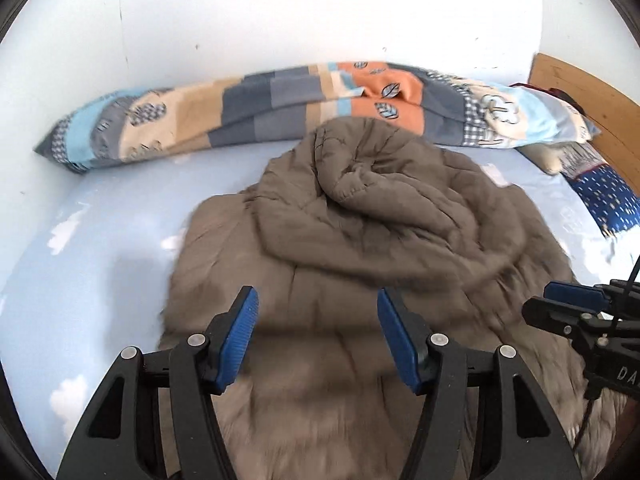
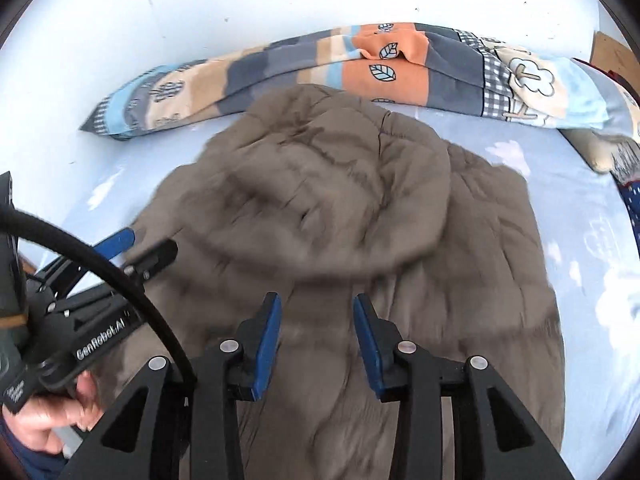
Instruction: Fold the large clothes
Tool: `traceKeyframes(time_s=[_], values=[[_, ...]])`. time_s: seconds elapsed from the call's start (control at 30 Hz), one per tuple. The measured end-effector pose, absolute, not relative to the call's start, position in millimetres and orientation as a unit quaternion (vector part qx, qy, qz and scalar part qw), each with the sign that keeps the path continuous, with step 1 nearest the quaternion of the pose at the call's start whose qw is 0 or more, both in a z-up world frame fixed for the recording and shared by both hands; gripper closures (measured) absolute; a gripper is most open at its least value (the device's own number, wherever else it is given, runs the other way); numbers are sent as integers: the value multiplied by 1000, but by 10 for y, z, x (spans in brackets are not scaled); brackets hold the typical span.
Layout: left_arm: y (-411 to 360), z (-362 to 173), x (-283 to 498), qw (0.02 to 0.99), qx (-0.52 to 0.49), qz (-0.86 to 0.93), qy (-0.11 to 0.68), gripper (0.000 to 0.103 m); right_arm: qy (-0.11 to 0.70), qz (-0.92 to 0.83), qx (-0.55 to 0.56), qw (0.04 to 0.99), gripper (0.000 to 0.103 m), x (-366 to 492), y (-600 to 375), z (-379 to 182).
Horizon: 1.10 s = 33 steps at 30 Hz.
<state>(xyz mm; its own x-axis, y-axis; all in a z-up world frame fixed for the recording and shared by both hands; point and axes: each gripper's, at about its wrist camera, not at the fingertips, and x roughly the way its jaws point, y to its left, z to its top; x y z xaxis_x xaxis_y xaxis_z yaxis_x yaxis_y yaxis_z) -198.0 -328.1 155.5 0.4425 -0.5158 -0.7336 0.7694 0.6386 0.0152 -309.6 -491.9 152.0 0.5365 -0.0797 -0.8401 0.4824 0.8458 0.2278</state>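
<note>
My left gripper (image 1: 318, 306) is matt black plastic with ribbed blue pads (image 1: 394, 332) and small shiny metal pins. My right gripper (image 2: 316, 316) looks the same. Beneath them the brown coat (image 1: 360, 216) is soft, quilted, matt cloth. The pale blue sheet (image 1: 100, 240) is smooth fabric, the far patterned quilt (image 1: 280, 100) soft cotton-like cloth, the far-right headboard (image 1: 580, 84) smooth wood.

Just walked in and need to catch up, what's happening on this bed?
A person is folding a brown padded coat on a pale blue bed, with a gripper in each hand. The far part is turned over onto the middle. The left gripper and right gripper both hang open above the near end, holding nothing. A patterned quilt lies along the wall.
</note>
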Motion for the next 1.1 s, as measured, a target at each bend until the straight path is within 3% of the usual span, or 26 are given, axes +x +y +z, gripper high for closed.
traceKeyframes(time_s=[0.13, 0.27, 0.47, 0.7, 0.93, 1.1], values=[[-2807, 1778, -2419, 830, 180, -401, 344, 42, 443, -165, 209, 856, 61, -3627, -4535, 1752], [-2288, 1909, -2838, 835, 186, -407, 321, 41, 436, -163, 181, 866, 50, -4151, -4180, 1878], [-1511, 1810, -3149, 840, 174, -387, 338, 40, 416, -179, 189, 872, 49, -5001, -3961, 1851], [-780, 1394, -2799, 862, 144, -288, 392, 39, 391, -243, 304, 834, 49, -5823, -4383, 1550], [-338, 1151, -2304, 838, 36, -236, 490, 38, 376, -281, 355, 808, 49, -6108, -4558, 1418], [-262, 1041, -2227, 828, 14, -224, 514, 38, 376, -283, 357, 807, 49, -6095, -4548, 1414]])
